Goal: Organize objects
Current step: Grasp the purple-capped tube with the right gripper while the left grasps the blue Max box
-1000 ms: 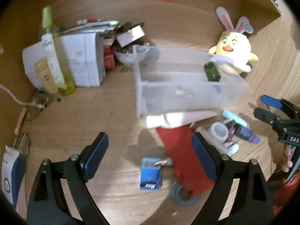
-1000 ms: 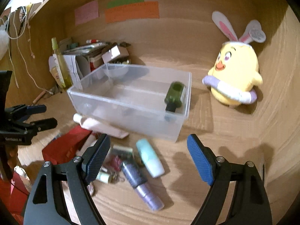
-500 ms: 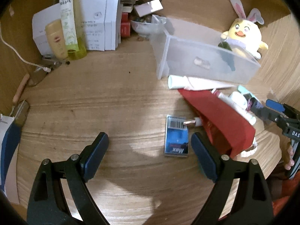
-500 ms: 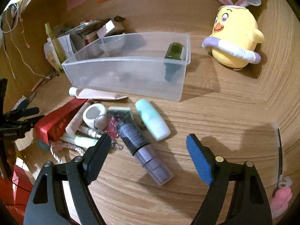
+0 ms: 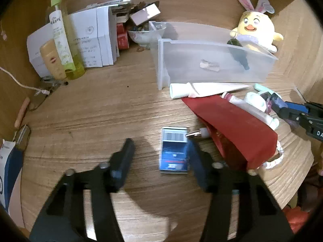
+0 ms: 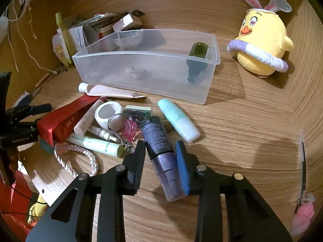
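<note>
Straddling purple tube (image 6: 161,155), R gripper (image 6: 160,151) jaws nearly closed; L gripper (image 5: 159,153) half-open, empty.

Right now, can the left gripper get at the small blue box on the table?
Probably yes. The blue box lies flat just ahead of the left gripper, whose jaws are open; the right finger already overlaps its edge. Nothing lies on it, but the red packet sits close beside it.
</note>
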Demonstrator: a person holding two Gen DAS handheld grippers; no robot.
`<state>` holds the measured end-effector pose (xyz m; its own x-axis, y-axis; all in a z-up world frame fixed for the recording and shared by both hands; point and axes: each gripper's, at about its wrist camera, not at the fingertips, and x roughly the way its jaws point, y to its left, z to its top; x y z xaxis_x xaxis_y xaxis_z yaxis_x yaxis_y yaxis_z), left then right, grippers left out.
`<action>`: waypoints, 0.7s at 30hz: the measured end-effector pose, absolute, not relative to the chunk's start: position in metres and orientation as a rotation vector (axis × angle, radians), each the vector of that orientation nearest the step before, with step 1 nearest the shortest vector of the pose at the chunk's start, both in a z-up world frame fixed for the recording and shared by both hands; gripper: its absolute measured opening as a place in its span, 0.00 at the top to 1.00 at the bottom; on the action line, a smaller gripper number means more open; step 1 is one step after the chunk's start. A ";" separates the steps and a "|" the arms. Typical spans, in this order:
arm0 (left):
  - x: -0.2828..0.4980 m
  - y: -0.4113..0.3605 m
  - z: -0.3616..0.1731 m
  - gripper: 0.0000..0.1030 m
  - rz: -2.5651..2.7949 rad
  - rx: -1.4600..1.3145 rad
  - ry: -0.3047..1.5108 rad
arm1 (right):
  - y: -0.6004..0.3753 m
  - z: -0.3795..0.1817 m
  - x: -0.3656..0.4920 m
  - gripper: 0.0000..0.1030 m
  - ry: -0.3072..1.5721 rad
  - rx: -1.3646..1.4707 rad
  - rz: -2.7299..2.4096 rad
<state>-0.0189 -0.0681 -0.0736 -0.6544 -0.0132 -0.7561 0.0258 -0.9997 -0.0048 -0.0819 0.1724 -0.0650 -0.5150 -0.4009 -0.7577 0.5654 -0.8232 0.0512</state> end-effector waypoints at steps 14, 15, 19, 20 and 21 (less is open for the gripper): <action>-0.018 -0.076 -0.072 0.74 -2.851 1.281 0.104 | 0.161 -0.070 -0.096 0.77 0.287 1.114 -2.307; -0.018 -0.078 -0.071 0.74 -2.849 1.276 0.118 | 0.161 -0.070 -0.096 0.77 0.286 1.112 -2.311; -0.019 -0.082 -0.064 0.74 -2.849 1.238 0.149 | 0.164 -0.064 -0.094 0.77 0.267 1.082 -2.333; -0.018 -0.083 -0.060 0.74 -2.854 1.218 0.157 | 0.166 -0.061 -0.094 0.77 0.253 1.073 -2.338; -0.019 -0.084 -0.057 0.74 -2.860 1.205 0.164 | 0.167 -0.059 -0.094 0.77 0.247 1.068 -2.340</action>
